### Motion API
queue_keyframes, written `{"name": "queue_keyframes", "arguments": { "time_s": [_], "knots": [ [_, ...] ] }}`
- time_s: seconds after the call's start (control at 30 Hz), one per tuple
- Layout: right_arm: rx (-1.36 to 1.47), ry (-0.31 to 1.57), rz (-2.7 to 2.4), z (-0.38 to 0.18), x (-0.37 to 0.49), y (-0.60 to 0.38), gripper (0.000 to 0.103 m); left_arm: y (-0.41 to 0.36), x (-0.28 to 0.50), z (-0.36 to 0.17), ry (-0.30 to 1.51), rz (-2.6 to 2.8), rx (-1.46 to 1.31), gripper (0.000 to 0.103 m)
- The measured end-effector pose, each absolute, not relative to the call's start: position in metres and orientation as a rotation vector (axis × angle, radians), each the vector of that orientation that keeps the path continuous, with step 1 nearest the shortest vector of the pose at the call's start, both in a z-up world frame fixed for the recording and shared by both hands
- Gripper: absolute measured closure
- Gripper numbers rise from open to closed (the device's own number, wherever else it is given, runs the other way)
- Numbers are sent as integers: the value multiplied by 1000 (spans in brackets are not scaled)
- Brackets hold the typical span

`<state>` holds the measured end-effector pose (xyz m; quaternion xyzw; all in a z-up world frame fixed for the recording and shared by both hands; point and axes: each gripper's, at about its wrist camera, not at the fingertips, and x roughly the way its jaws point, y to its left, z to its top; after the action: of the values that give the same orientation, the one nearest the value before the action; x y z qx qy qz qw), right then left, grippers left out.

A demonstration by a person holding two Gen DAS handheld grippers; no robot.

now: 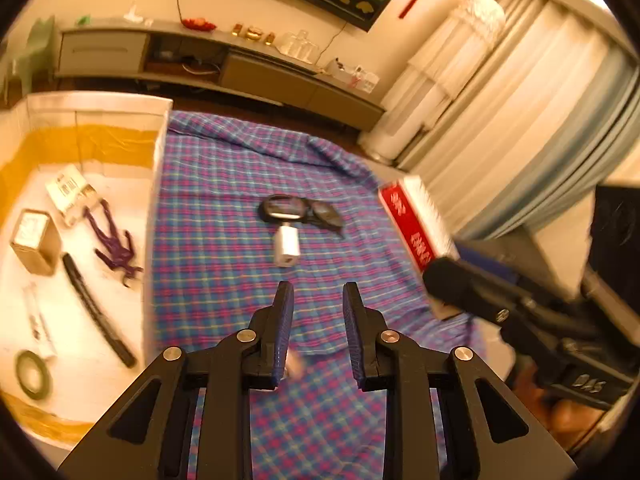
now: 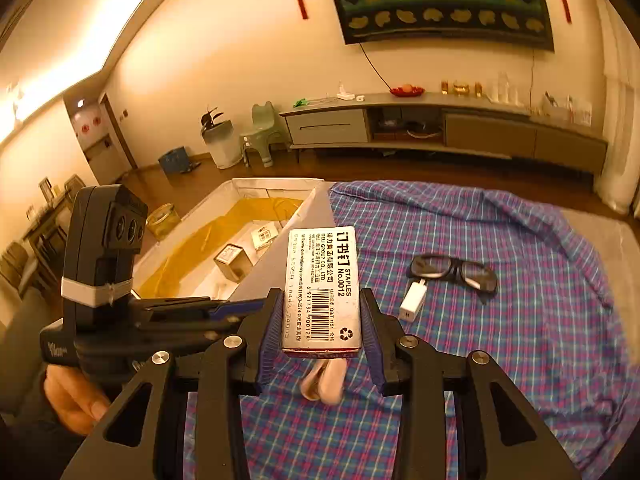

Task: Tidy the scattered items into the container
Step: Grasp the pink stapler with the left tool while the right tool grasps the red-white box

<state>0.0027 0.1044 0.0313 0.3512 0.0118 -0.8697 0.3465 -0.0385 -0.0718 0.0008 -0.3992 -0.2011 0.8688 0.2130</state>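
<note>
My right gripper (image 2: 322,320) is shut on a staples box (image 2: 322,288), held above the plaid cloth; the box also shows red and white at the right of the left wrist view (image 1: 416,224). My left gripper (image 1: 318,308) is open and empty above the cloth. Black glasses (image 1: 304,210) (image 2: 456,272) and a white charger plug (image 1: 286,246) (image 2: 414,300) lie on the cloth ahead. The white container (image 1: 164,120) (image 2: 276,184) stands to the left, holding a small carton (image 1: 34,240), a purple figure (image 1: 114,246), a black strip (image 1: 98,312) and a tape roll (image 1: 34,374).
A plaid cloth (image 1: 224,184) (image 2: 520,340) covers the table. A small pale object (image 2: 326,380) lies on the cloth below the right gripper. A TV cabinet (image 2: 440,124), a green chair (image 2: 262,132) and curtains (image 1: 520,112) stand beyond.
</note>
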Motion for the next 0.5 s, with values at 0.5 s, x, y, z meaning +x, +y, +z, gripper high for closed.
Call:
{"name": "queue_keyframes", "arguments": {
  "time_s": [0.5],
  "knots": [
    [942, 34, -2287, 13, 7, 138, 64, 3, 18, -69, 52, 2383, -1385, 56]
  ]
}}
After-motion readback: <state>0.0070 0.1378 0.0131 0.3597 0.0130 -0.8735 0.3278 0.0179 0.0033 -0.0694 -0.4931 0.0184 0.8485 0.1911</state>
